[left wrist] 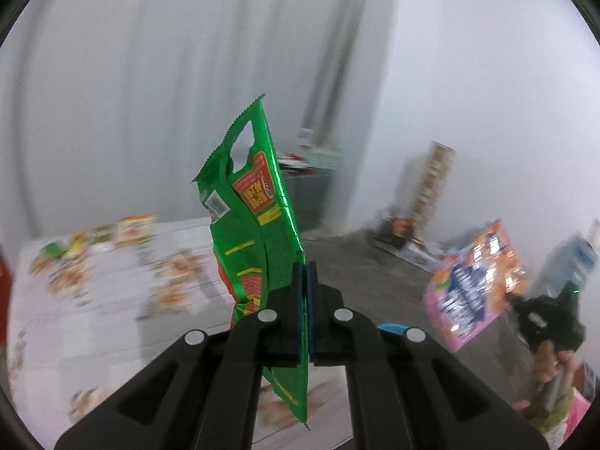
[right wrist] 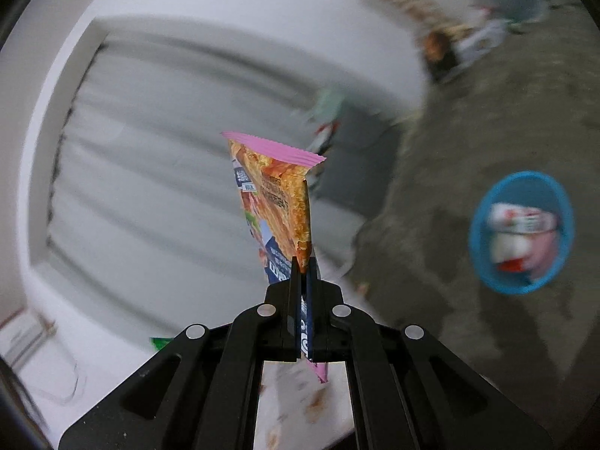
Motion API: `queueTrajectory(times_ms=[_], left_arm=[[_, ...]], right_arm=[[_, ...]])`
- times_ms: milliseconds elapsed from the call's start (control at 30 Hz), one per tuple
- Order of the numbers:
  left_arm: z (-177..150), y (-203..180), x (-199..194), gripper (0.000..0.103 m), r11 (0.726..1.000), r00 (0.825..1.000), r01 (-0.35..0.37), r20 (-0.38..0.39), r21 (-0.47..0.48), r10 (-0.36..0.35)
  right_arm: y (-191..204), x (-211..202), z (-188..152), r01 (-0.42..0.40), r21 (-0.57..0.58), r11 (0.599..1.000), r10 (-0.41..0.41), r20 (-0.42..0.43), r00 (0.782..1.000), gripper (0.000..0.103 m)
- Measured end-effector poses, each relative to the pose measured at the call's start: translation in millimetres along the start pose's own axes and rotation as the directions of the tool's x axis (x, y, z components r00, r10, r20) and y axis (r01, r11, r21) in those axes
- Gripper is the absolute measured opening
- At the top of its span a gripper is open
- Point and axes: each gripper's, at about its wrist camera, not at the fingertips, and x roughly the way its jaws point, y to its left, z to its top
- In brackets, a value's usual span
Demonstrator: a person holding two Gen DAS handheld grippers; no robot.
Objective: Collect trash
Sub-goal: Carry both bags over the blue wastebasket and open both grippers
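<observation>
My left gripper [left wrist: 304, 273] is shut on a green snack wrapper [left wrist: 255, 202] with red and yellow print, held upright in the air above the table. My right gripper [right wrist: 304, 268] is shut on a pink and orange snack wrapper [right wrist: 279, 195], also held upright in the air. A blue bin [right wrist: 521, 232] with white and red trash inside stands on the grey floor at the right of the right wrist view. The pink wrapper and my right hand tool also show at the right of the left wrist view [left wrist: 476, 288].
A white table [left wrist: 112, 300] with printed patterns and several blurred snack packets [left wrist: 135, 227] lies at the left. Grey floor [left wrist: 356, 262], white curtains, a stack of boxes [left wrist: 435, 183] by the wall, and clutter in the corner lie beyond.
</observation>
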Motion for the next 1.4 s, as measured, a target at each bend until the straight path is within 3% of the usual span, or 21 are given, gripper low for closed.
queueTrajectory(times_ms=[100, 167, 233, 300, 400, 533, 600, 667, 767, 867, 933, 967, 1033, 1200, 1300, 1400], left_arm=[[9.7, -50.5, 45.3, 0.001, 0.992, 0.994, 0.095, -0.07, 0.078, -0.089], [10.3, -88.6, 84.6, 0.001, 0.98, 0.976, 0.166, -0.157, 0.11, -0.148], [4.4, -120.9, 124.7, 0.001, 0.967, 0.95, 0.224, -0.248, 0.118, -0.19], [-7.2, -156.0, 174.9, 0.001, 0.954, 0.907, 0.275, -0.36, 0.117, -0.217], [-29.9, -198.1, 230.0, 0.001, 0.938, 0.878, 0.292, -0.44, 0.185, -0.187], [-73.4, -244.2, 307.5, 0.001, 0.92, 0.8, 0.334, -0.577, 0.205, -0.163], [-95.0, -259.7, 336.4, 0.002, 0.913, 0.779, 0.341, -0.611, 0.222, -0.142], [-113.0, -272.6, 355.8, 0.002, 0.911, 0.763, 0.341, -0.635, 0.231, -0.125], [-136.4, -279.5, 383.4, 0.002, 0.923, 0.723, 0.336, -0.68, 0.188, -0.125], [-154.3, -291.8, 400.9, 0.005, 0.919, 0.705, 0.354, -0.695, 0.173, -0.141], [-165.3, -299.7, 408.0, 0.021, 0.916, 0.68, 0.367, -0.719, 0.165, -0.143], [-168.3, -300.9, 409.4, 0.024, 0.917, 0.667, 0.37, -0.73, 0.151, -0.149], [-166.1, -297.6, 405.6, 0.031, 0.919, 0.665, 0.374, -0.727, 0.125, -0.172], [-142.7, -283.9, 388.3, 0.039, 0.924, 0.677, 0.38, -0.697, 0.054, -0.237], [-119.3, -278.6, 365.9, 0.043, 0.92, 0.696, 0.389, -0.67, 0.049, -0.259], [-88.7, -265.5, 333.7, 0.05, 0.919, 0.735, 0.389, -0.621, 0.058, -0.272]], right_arm=[[-43.2, 3.7, 6.4, 0.066, 0.089, 0.994, -0.068, 0.014, 0.998, 0.001], [-71.8, 16.2, 5.8, 0.101, 0.143, 0.985, -0.103, 0.008, 0.995, 0.001], [-90.8, 31.1, 4.3, 0.135, 0.184, 0.974, -0.136, -0.007, 0.991, 0.001], [-115.8, 45.5, 6.2, 0.155, 0.226, 0.962, -0.152, -0.03, 0.988, 0.001], [-150.8, 68.5, 8.4, 0.195, 0.286, 0.938, -0.186, -0.059, 0.981, 0.001], [-182.0, 88.2, 8.6, 0.258, 0.32, 0.912, -0.242, -0.09, 0.966, 0.001], [-199.3, 96.6, 9.8, 0.287, 0.333, 0.898, -0.273, -0.09, 0.958, 0.002], [-216.8, 103.9, 12.2, 0.311, 0.349, 0.884, -0.296, -0.096, 0.95, 0.005], [-252.1, 113.8, 12.6, 0.359, 0.397, 0.845, -0.336, -0.129, 0.933, 0.01], [-275.1, 112.4, 12.6, 0.422, 0.434, 0.796, -0.389, -0.168, 0.906, 0.031], [-280.9, 104.3, 12.0, 0.444, 0.442, 0.78, -0.413, -0.171, 0.895, 0.044], [-282.2, 97.9, 11.2, 0.446, 0.442, 0.778, -0.418, -0.165, 0.893, 0.047], [-282.0, 89.5, 9.7, 0.444, 0.438, 0.782, -0.419, -0.158, 0.894, 0.053], [-284.4, 72.8, 7.3, 0.474, 0.413, 0.778, -0.457, -0.146, 0.877, 0.057], [-285.2, 61.3, 5.9, 0.485, 0.409, 0.773, -0.479, -0.125, 0.869, 0.057], [-277.2, 42.8, 6.4, 0.491, 0.406, 0.771, -0.507, -0.074, 0.859, 0.057]])
